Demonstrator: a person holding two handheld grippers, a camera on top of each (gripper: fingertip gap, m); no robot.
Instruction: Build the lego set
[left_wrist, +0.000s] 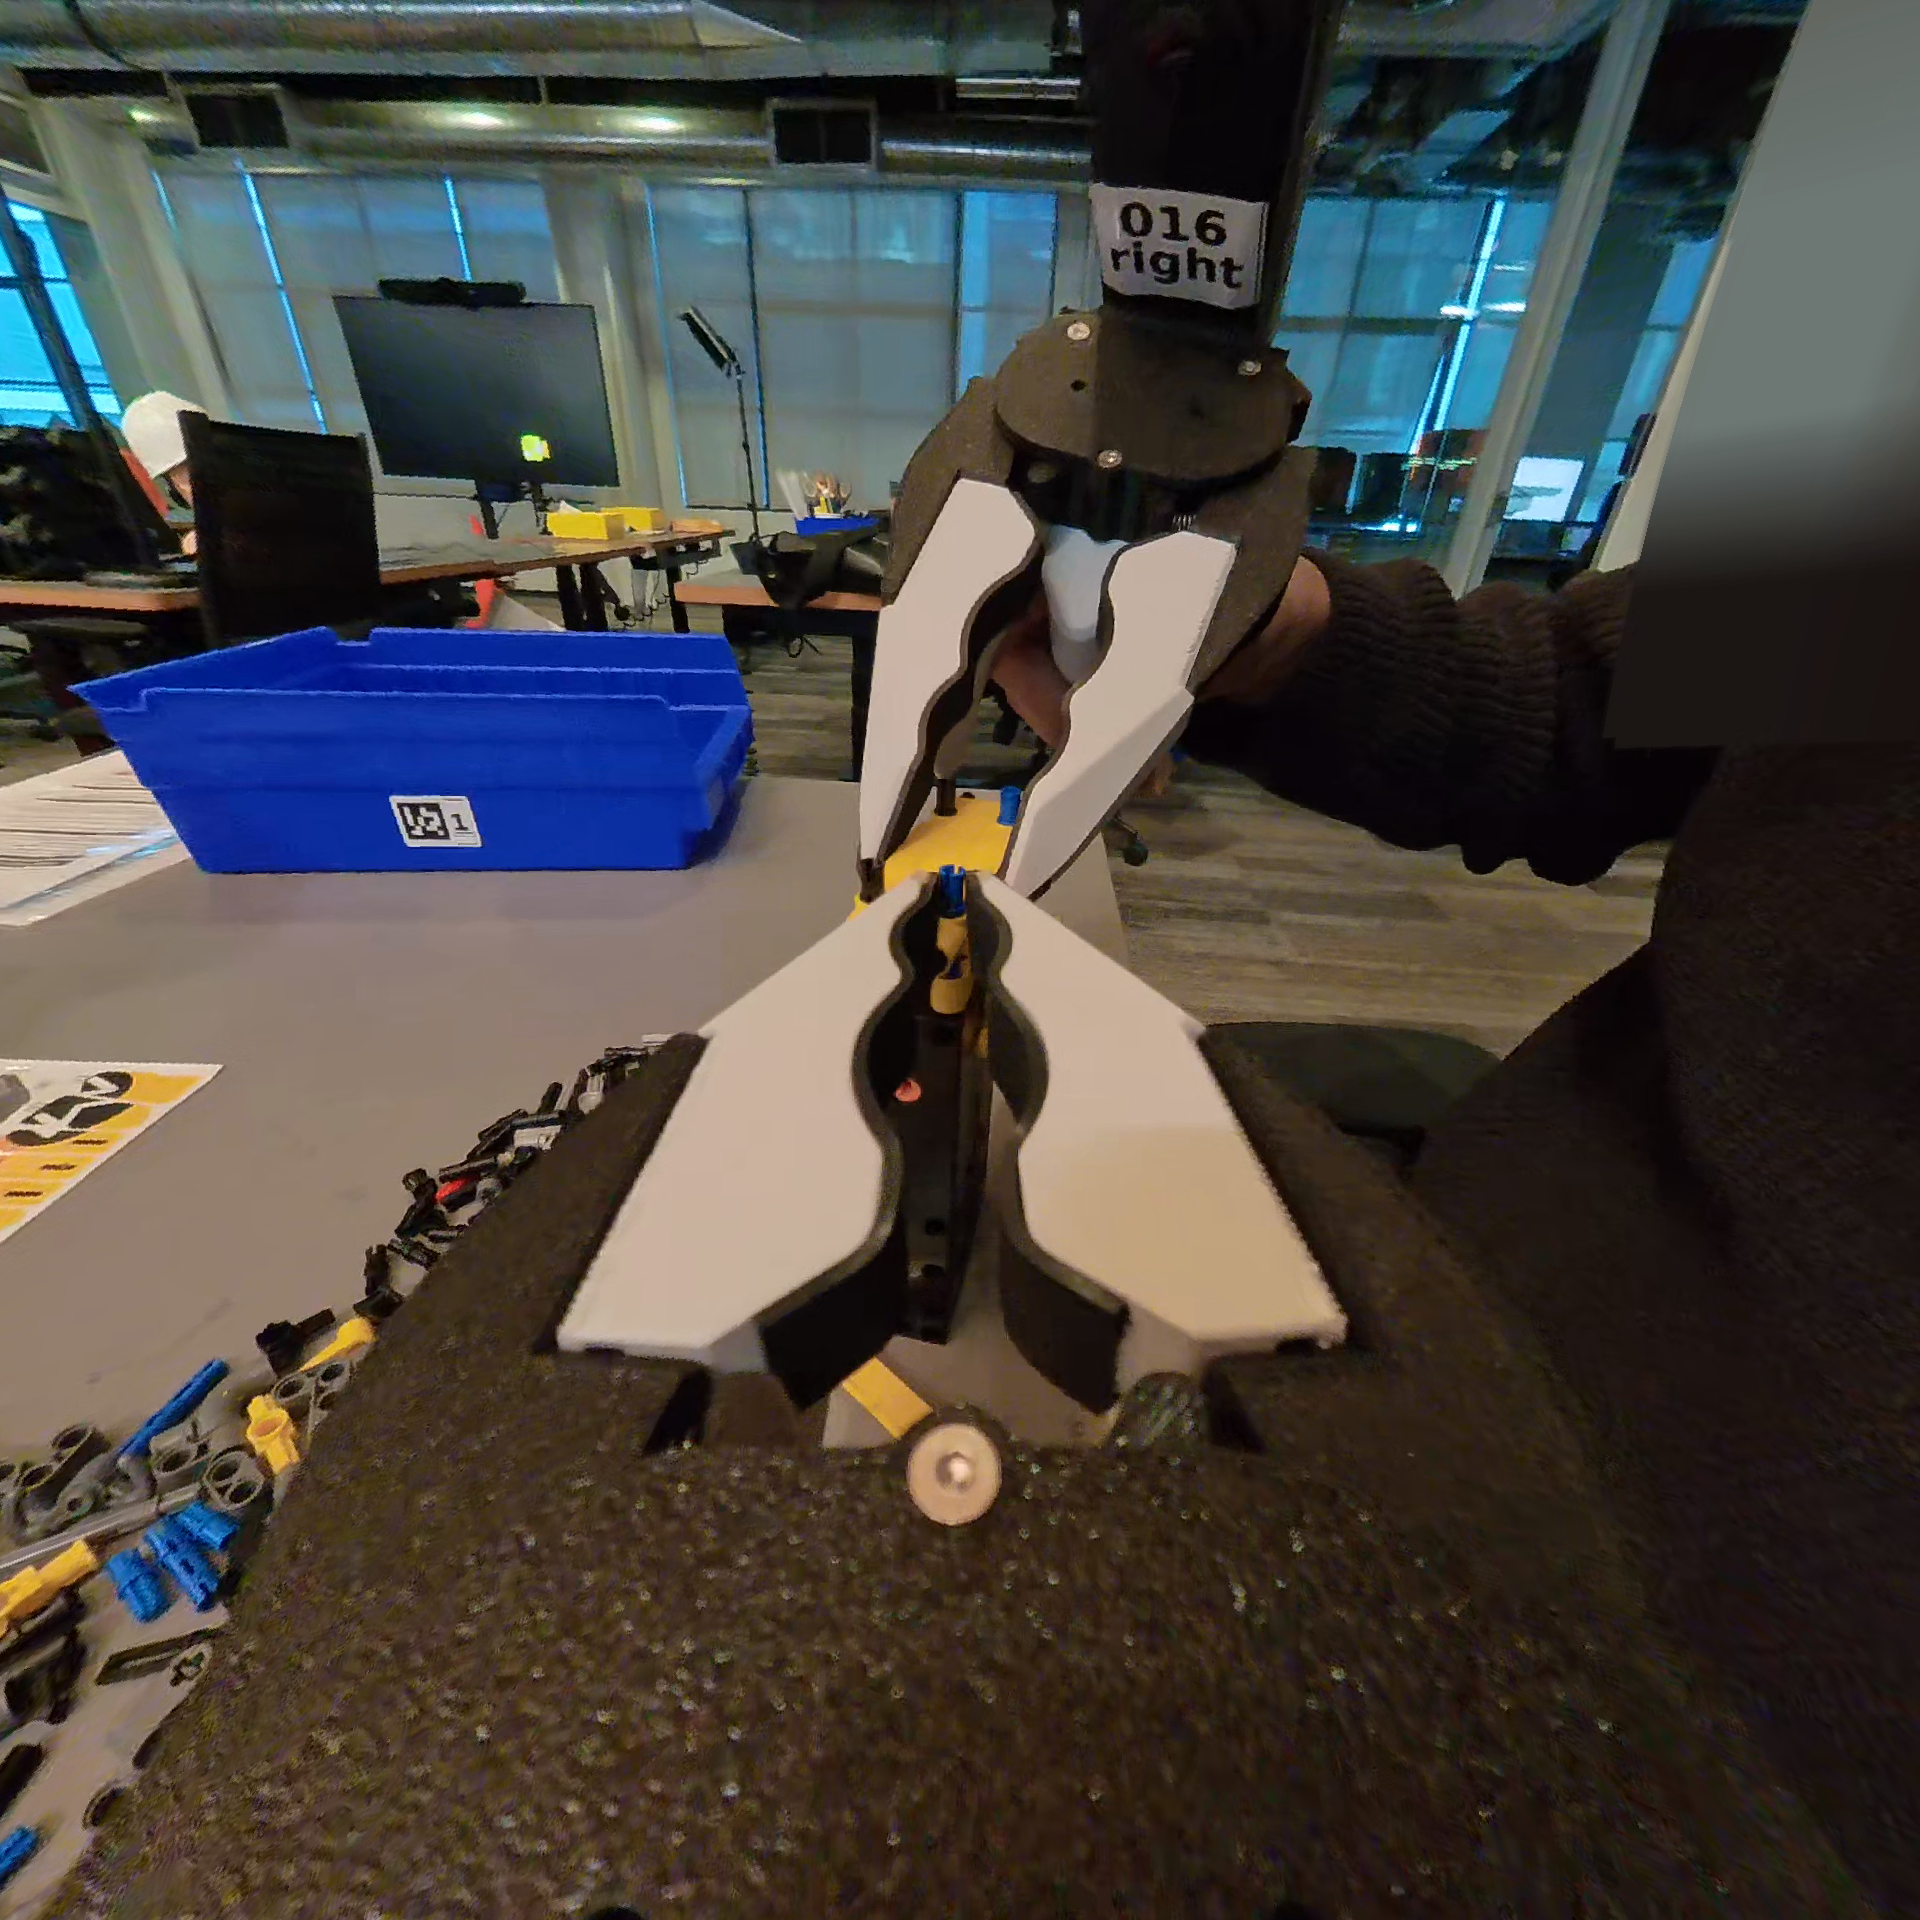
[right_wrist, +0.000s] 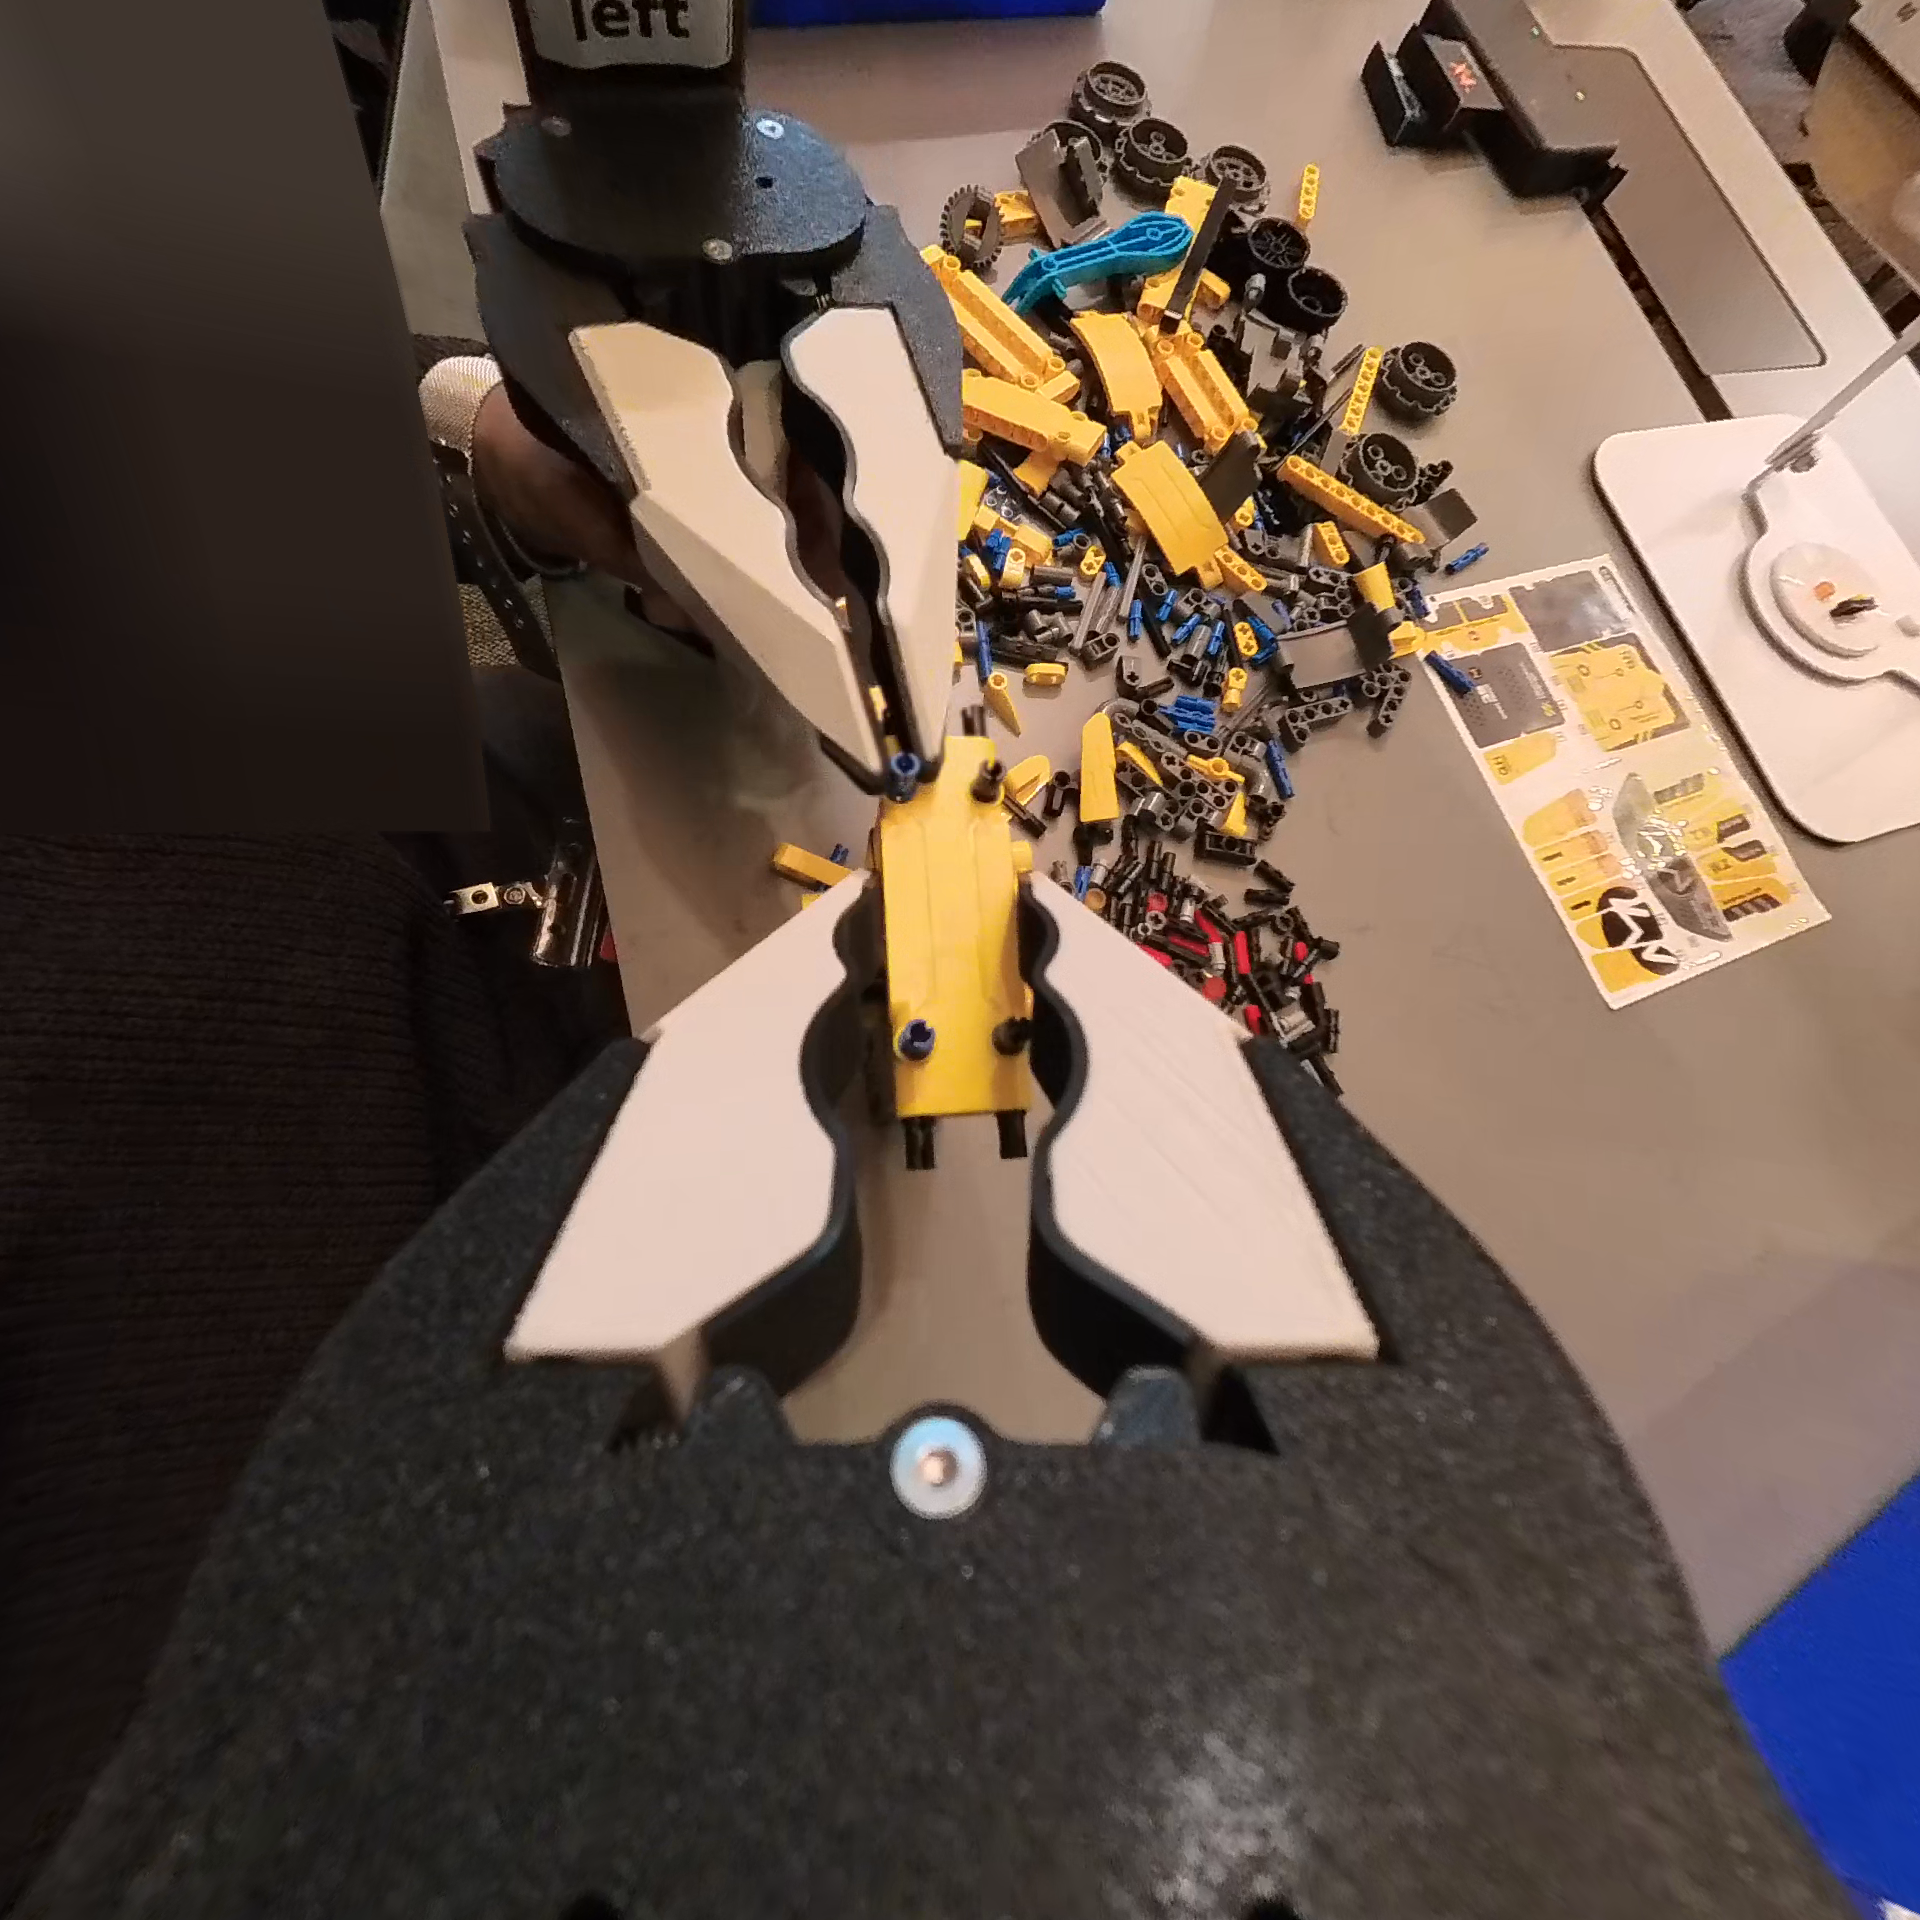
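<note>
Between the white, wavy-edged fingers of the right gripper (right_wrist: 948, 883), a yellow plastic brick panel with black and blue pins (right_wrist: 951, 935) is clamped across its width; the jaws stand part-way apart, pressed to the panel's two sides. Its pinned lower end hangs free in the gap nearer the camera, above the grey tabletop (right_wrist: 1455, 1299).

Just past those fingertips, at the panel's far end, the left gripper (right_wrist: 904, 753) comes in from the upper left with its tips nearly together, pinched on a small blue pin (right_wrist: 906, 767) that touches the panel's far corner. In the left wrist view, the left gripper (left_wrist: 951, 883) has that blue pin (left_wrist: 950, 883) at its very tips. A thin black beam with holes (left_wrist: 940, 1195) runs back along the gap between its fingers, though the pictures do not show whether the fingers grip it.

To the right of the right gripper's fingers and farther out lies a loose heap of yellow, black, blue and red construction pieces (right_wrist: 1195, 520) with black wheels (right_wrist: 1153, 145) at its far edge, and a yellow-and-grey sticker sheet (right_wrist: 1600, 769) beside it. Left of the left gripper's fingers, well apart, stands a stack of blue plastic bins (left_wrist: 436, 748).
</note>
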